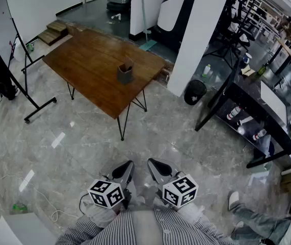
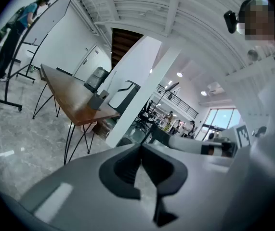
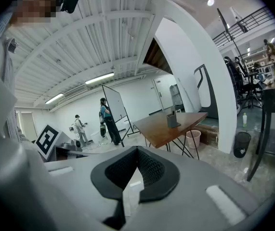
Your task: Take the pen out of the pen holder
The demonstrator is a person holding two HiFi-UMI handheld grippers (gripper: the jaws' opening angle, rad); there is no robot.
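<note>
- The left hand-held gripper [image 1: 129, 163] is clenched, its jaws meeting tip to tip with nothing between them.
- The right hand-held gripper [image 1: 151, 162] is closed in the same way and empty.
- The two sit side by side just ahead of the person's striped sleeves [image 1: 135, 228], above the grey stone floor [image 1: 84, 142], and touch nothing.
- Well apart from both, across the floor, stands the wooden bench [image 1: 94, 70].
- On the bench a dark grey pen holder [image 1: 125, 75] stands upright, the only thing on it.
- A slim dark stick, the pen [image 3: 173, 111], rises from the holder's top; it is too small to tell more.
</note>
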